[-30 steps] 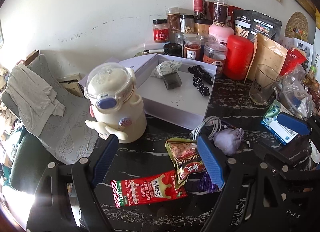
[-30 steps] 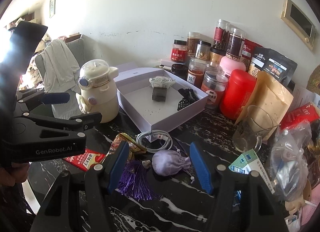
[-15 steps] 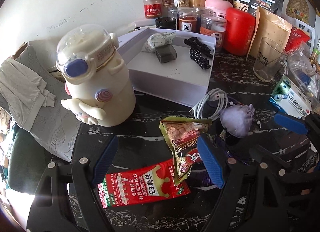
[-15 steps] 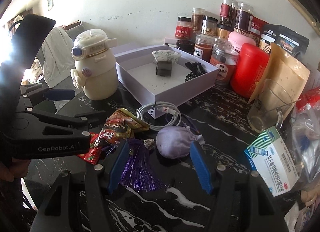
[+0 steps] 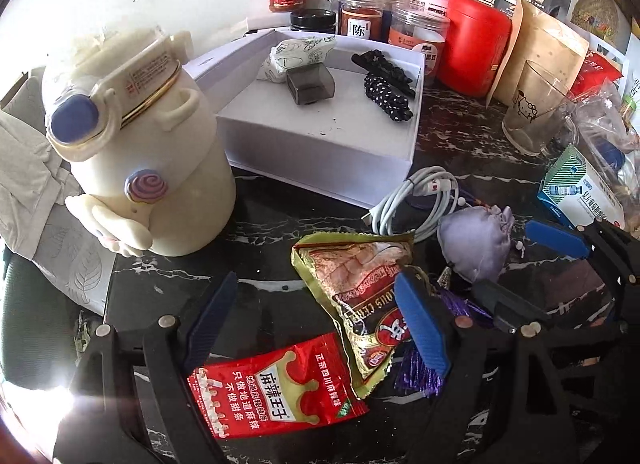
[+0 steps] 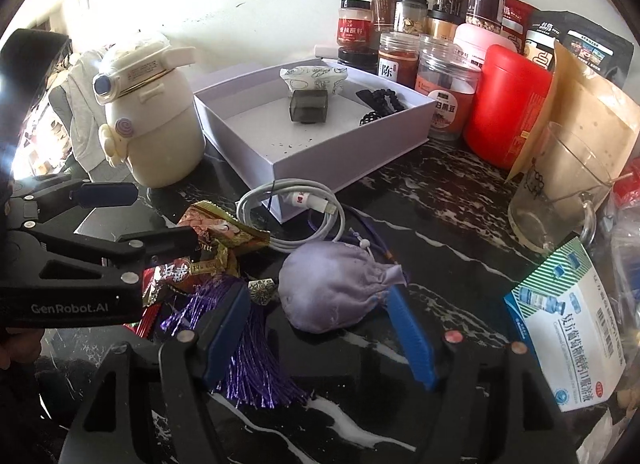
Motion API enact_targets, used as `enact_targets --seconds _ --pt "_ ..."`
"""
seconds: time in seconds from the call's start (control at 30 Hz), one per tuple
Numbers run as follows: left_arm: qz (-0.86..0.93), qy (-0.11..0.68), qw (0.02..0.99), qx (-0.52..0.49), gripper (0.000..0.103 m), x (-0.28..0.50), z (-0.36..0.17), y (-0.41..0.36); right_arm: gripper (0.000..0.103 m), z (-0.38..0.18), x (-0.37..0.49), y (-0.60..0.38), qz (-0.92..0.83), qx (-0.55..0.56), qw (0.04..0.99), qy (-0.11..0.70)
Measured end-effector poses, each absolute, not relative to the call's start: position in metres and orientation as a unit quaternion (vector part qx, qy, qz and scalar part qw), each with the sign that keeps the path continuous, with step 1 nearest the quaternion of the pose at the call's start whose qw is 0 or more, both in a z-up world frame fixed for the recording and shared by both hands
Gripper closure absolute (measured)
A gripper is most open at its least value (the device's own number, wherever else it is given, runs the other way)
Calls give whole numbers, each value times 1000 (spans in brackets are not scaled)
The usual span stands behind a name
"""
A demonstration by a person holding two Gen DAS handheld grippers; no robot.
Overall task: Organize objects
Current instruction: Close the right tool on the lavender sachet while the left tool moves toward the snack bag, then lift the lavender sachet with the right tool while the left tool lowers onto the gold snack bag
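- My L claw (image 5: 316, 328): jaws opening, nothing gripped; gold snack pack (image 5: 360, 296) lies betw them on the black marble table (image 5: 260, 220), its tip under the right pad, red snack pack (image 5: 276, 392) at 6 o'clock.
- To do it well, I reckon: centre on the gold pack's thick middle, pinch flat, lift w/o dragging the red one.
- White box (image 5: 320, 152) at 12 o'clock, likely the drop spot.
- My R claw (image 6: 320, 328): jaws opening too, not clamped; purple pouch (image 6: 332, 288) sits betw the pads, right pad (image 6: 412, 340) just beside it.
- Purple tassel (image 6: 256, 356) under left pad; keep it clear or it'll snag.
- White cable (image 6: 296, 204) at 12 o'clock of pouch; lift straight up.
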State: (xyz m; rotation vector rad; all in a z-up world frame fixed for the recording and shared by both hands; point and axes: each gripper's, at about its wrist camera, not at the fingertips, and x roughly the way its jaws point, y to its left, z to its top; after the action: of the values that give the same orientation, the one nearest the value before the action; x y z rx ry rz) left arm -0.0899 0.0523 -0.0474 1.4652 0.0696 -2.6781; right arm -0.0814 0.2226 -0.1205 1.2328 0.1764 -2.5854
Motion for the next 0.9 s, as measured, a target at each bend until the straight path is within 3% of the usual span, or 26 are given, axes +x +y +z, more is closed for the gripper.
enact_targets --seconds 0.23,0.3,0.77,0.9 --pt "-875 34 37 482 15 -99 -54 45 29 -136 -99 229 -888 440 115 59" --pt "-874 41 33 484 14 -102 -57 42 25 -138 -103 232 -888 442 116 54" --pt "-868 71 -8 492 14 -108 -58 43 24 -150 -113 240 -889 440 113 51" --pt "-864 71 -14 498 14 -111 -62 49 35 -151 -112 241 -890 439 118 42"
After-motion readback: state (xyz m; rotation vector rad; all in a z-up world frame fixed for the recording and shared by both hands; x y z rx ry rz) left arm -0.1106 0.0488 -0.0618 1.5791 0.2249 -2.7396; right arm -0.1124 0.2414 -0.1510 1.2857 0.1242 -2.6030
